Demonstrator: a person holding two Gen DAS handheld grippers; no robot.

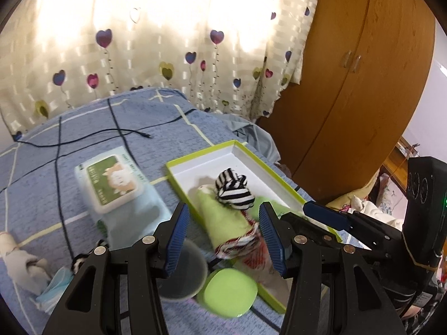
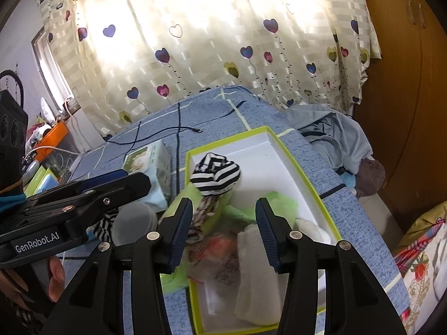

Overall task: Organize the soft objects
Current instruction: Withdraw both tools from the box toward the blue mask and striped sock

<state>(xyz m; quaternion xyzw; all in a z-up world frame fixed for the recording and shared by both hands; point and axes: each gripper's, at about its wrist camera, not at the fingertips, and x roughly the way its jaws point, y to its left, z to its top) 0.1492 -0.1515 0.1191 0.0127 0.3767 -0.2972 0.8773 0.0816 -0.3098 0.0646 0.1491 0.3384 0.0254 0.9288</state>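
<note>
Both grippers gape empty above the box, striped sock seemingly inside

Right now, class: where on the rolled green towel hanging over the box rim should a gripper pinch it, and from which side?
Pinch the green towel on its bare middle, coming from above with a finger on each long side. The roll is narrow across, its far end lies under the striped sock bundle, and its fringed near end looks loose.
</note>
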